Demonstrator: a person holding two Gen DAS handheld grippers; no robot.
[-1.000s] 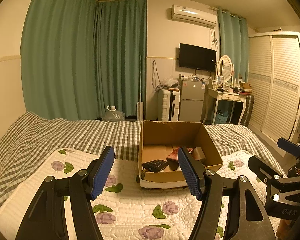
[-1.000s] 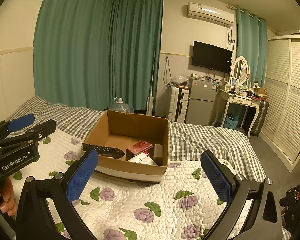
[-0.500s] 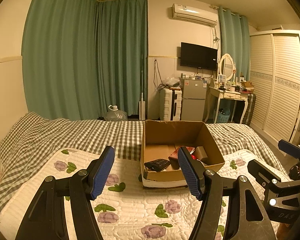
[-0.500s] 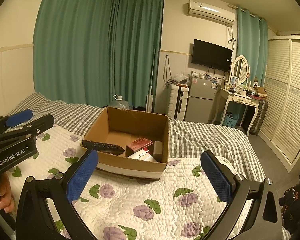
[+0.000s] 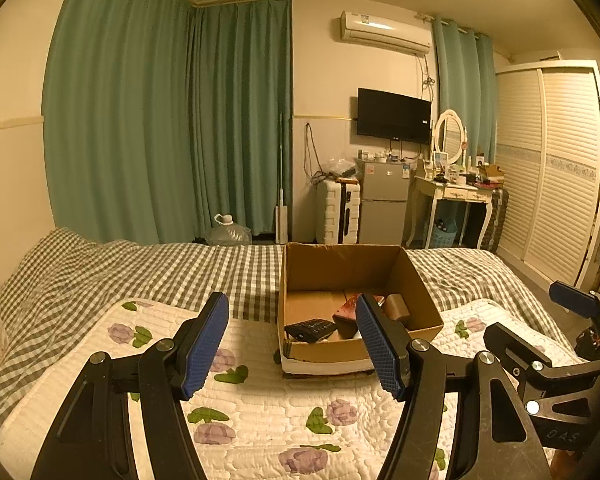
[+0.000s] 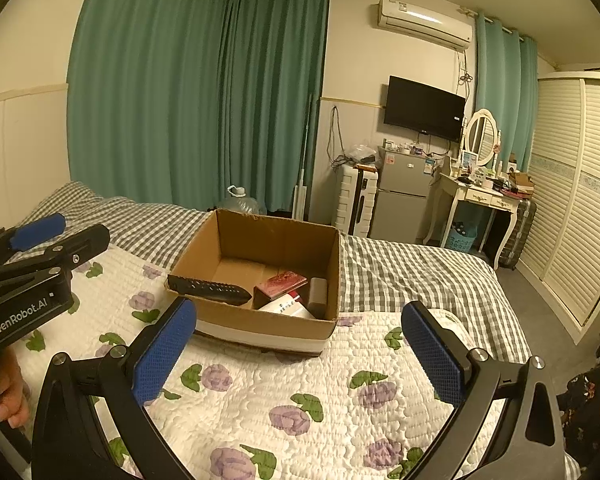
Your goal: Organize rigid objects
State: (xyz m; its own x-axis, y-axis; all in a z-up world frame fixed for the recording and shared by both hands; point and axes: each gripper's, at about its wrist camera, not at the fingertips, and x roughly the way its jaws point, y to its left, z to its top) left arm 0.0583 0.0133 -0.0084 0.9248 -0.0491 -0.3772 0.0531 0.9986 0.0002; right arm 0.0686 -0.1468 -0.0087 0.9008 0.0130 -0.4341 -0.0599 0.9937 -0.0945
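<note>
Sitting on the bed's floral quilt [image 6: 260,392], the open cardboard box [image 6: 260,326] is holding the rigid items: black remote [image 6: 210,290] leaning on the near-left rim, red booklet [image 6: 286,282] mid-floor, brown block [image 6: 318,292] against the right wall, white box [image 6: 288,308] beneath the booklet. Left gripper [image 5: 292,344] is hovering short of the box, jaws spread wide, nothing between them. Right gripper [image 6: 298,354] is doing likewise, jaws wide apart and empty, box framed between its pads. Person's hand [image 6: 0,394] is gripping the left tool's handle at frame edge. Checked bedspread [image 6: 412,268] is running behind the box.
</note>
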